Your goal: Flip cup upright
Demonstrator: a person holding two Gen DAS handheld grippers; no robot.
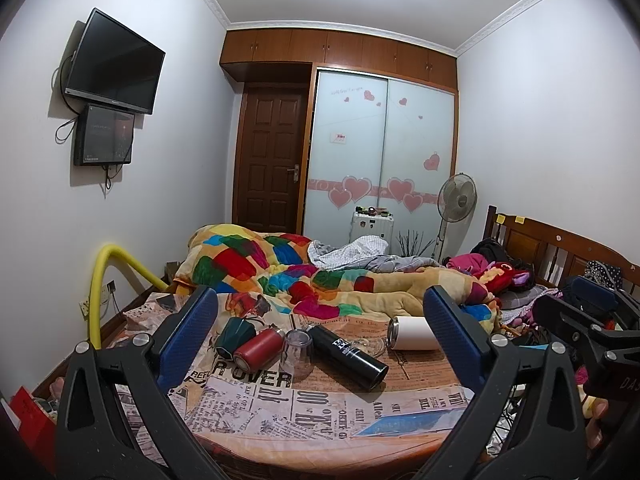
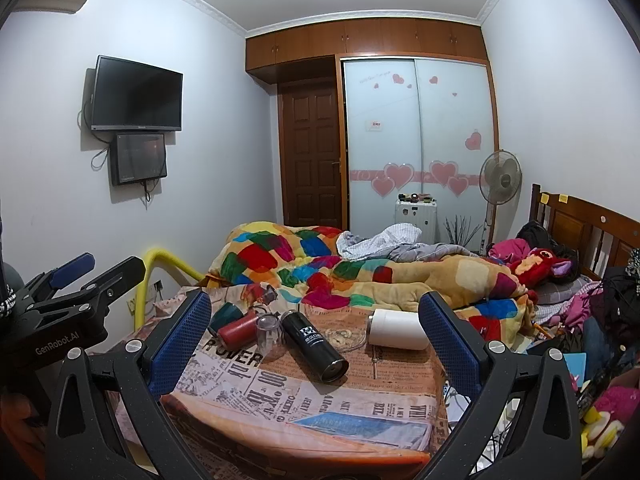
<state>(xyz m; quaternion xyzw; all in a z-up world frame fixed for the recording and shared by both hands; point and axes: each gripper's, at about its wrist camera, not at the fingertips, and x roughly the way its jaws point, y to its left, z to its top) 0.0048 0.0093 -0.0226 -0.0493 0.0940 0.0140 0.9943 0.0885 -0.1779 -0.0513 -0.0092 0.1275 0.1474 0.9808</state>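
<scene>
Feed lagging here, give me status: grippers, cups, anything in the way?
Left gripper and right gripper open, empty. White cup and black bottle on their sides, untouched. Path clear.

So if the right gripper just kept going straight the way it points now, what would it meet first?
Probably the black bottle, lying on its side on the newspaper-print cloth roughly midway between the open jaws of the right gripper. Nothing nearer shows in that line, though depth is hard to judge through the fisheye.

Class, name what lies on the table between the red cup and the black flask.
A clear glass cup, standing mouth-down, sits between the red cup and the black flask; both wrist views show it.
</scene>
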